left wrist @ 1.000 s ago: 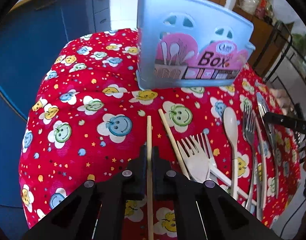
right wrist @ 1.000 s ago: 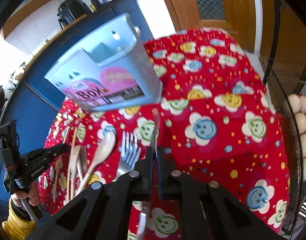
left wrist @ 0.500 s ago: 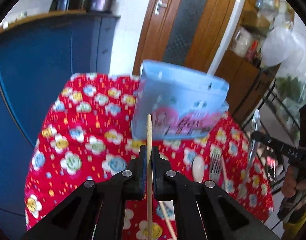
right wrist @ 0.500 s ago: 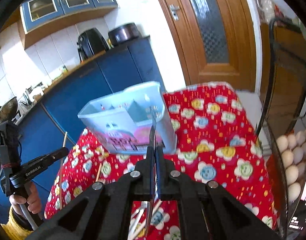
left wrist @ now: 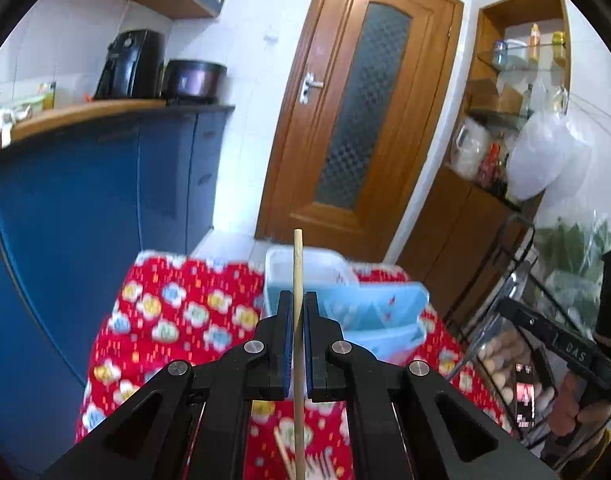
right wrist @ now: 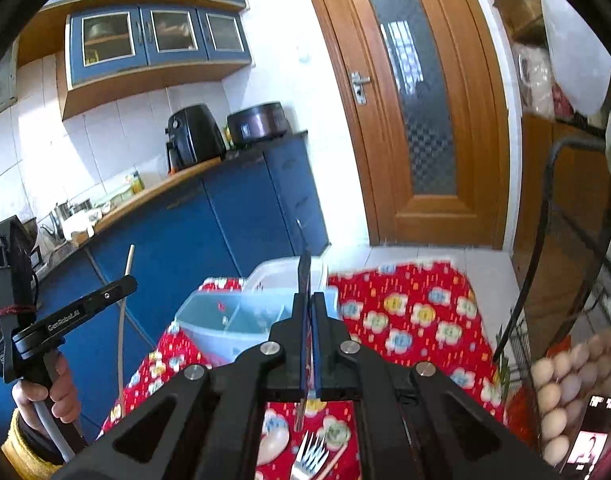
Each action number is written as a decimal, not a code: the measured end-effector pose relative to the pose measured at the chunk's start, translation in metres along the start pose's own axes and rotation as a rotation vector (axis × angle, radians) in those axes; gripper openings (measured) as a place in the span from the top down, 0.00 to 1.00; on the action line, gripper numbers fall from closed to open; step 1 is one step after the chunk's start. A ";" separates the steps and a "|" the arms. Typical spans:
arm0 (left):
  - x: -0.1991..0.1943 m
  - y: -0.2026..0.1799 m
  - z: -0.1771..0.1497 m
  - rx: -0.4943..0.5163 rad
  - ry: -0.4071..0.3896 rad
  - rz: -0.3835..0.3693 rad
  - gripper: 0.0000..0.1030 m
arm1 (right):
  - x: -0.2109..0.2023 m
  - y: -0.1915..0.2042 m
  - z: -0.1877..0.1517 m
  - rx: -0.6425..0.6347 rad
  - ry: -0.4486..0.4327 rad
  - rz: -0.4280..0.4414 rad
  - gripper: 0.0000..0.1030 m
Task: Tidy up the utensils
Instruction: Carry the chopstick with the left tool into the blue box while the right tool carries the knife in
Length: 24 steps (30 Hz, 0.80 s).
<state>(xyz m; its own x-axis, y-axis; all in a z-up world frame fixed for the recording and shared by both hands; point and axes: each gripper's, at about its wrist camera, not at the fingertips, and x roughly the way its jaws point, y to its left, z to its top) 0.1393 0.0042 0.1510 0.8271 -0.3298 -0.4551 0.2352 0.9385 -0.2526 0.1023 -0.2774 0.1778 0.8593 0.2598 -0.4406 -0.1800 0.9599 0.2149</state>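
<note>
Above the blue organizer, your left tool clamps a chopstick, your right tool a knife; neither is stowed yet, and forks remain on the counter.

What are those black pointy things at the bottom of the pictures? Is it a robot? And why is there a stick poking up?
No robot. A person holds black tongs in each hand, each carrying a camera that looks along its two fingers, so each picture comes from one hand. The left tongs are shut on a wooden chopstick. The right tongs are shut on a thin metal utensil, probably a knife. You can see the hand gripping the left tongs in the right-hand picture. Below is a table with a red flowery cloth, a pale blue utensil box, and a fork lying on the cloth.
</note>
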 end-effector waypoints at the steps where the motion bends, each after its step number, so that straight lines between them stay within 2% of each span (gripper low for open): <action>1: 0.002 -0.002 0.006 0.001 -0.013 0.002 0.96 | -0.001 0.000 0.004 -0.003 -0.008 -0.003 0.97; 6: 0.008 -0.011 0.033 0.010 -0.093 0.029 0.96 | -0.001 0.001 0.027 -0.025 -0.057 -0.027 0.97; 15: 0.034 -0.004 0.073 -0.073 -0.219 0.065 0.96 | 0.017 0.003 0.044 -0.045 -0.093 -0.049 0.97; 20: 0.047 -0.005 0.082 -0.059 -0.285 0.096 0.96 | 0.035 0.002 0.044 -0.045 -0.093 -0.055 0.97; 24: 0.061 -0.010 0.077 -0.023 -0.316 0.157 0.96 | 0.050 0.002 0.039 -0.051 -0.078 -0.062 0.97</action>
<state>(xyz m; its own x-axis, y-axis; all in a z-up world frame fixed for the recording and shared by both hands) 0.2269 -0.0172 0.1913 0.9702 -0.1306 -0.2041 0.0843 0.9716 -0.2213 0.1634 -0.2670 0.1904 0.9038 0.1926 -0.3823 -0.1477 0.9785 0.1438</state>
